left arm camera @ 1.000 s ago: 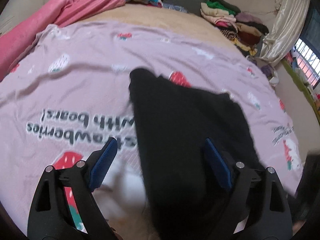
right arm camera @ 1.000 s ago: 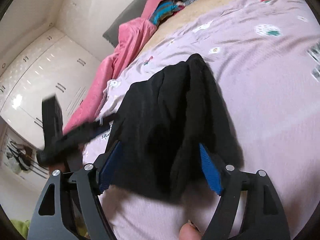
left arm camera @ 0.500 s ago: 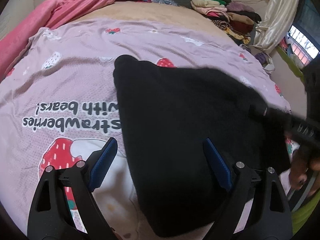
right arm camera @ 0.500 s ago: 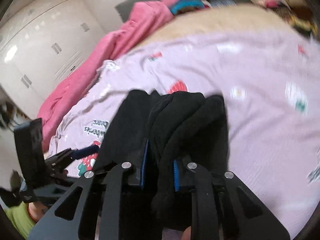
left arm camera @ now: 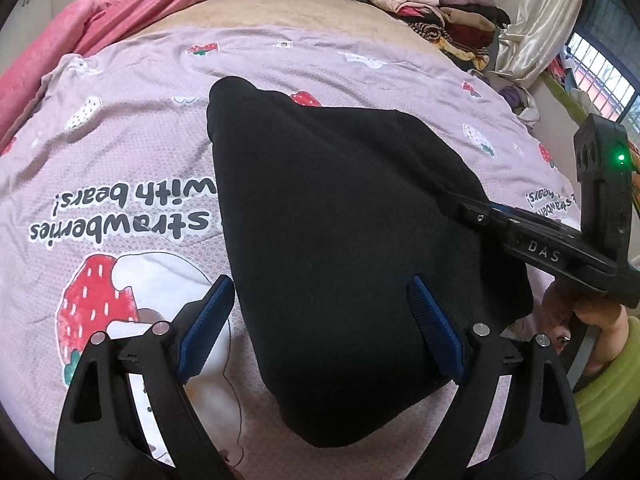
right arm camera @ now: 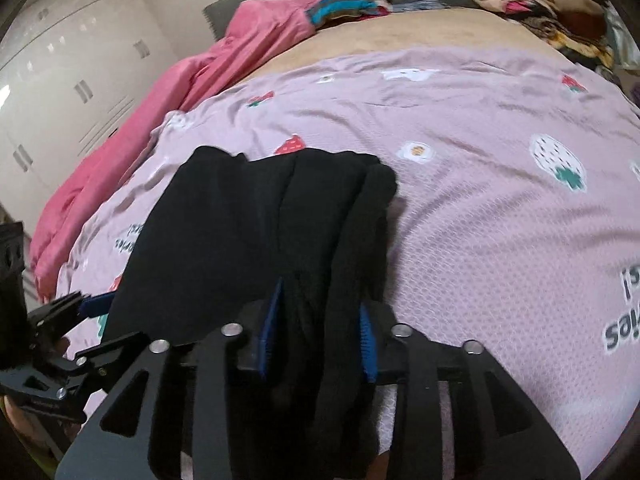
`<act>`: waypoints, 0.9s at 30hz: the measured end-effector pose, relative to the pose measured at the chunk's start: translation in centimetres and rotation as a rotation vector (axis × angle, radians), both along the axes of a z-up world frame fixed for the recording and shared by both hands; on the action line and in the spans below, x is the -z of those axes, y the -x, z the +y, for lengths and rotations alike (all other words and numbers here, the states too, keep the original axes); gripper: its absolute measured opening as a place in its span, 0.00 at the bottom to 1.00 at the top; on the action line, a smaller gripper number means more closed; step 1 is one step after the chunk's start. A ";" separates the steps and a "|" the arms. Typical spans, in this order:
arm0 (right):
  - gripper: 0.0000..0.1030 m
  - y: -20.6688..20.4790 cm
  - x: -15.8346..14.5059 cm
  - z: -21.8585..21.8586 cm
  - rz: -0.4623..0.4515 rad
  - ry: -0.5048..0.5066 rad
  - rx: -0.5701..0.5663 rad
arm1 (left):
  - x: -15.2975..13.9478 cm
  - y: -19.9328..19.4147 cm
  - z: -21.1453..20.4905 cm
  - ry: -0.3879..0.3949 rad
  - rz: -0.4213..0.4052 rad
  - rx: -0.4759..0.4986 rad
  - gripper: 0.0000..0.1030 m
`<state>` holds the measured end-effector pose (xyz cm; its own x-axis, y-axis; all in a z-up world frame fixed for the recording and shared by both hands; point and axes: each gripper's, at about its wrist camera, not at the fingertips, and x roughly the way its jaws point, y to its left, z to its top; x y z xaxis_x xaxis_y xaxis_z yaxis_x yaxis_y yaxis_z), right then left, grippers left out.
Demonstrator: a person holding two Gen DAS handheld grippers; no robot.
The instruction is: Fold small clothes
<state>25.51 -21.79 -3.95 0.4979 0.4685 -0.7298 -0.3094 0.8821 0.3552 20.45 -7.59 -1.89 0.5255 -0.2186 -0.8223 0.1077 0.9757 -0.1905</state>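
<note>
Soft window daylight (fisheye-warped edges), slight blur.

Home bedroom: bed (left arm camera: 120,128), white wardrobe (right arm camera: 60,80), clothes piles (left arm camera: 440,20).

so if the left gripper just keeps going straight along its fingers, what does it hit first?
Most likely the black garment. The left gripper is open and points down at it, the cloth spread between and beyond its pads. Under that lies the pink strawberry sheet. How much gap remains above the cloth is hard to judge.

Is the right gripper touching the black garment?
Touching. In the right wrist view, a bunched fold of the black garment fills the right gripper between its blue pads, though the jaws are opening.
</note>
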 end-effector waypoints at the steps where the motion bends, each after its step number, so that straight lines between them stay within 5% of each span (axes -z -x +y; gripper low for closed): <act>1: 0.36 0.2 -0.1 -0.2 0.001 0.002 0.008 | -0.1 0.1 0.0 -0.002 -0.001 0.001 0.79; 17: 0.52 3.1 -3.0 -0.3 -0.082 0.104 0.105 | -1.0 1.3 0.7 -0.004 -0.017 -0.008 0.79; 25: 0.90 8.6 -7.6 -1.1 -0.225 0.124 0.160 | -3.0 3.9 1.5 -0.014 -0.075 -0.008 0.91; 27: 0.93 10.8 -8.5 -1.1 -0.265 0.124 0.173 | -3.5 5.0 1.9 -0.011 -0.097 -0.012 0.91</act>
<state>14.68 -22.86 4.58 0.7419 0.2761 -0.6110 -0.2187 0.9611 0.1688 15.45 -5.67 1.64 0.6051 -0.2034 -0.7697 0.1139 0.9790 -0.1692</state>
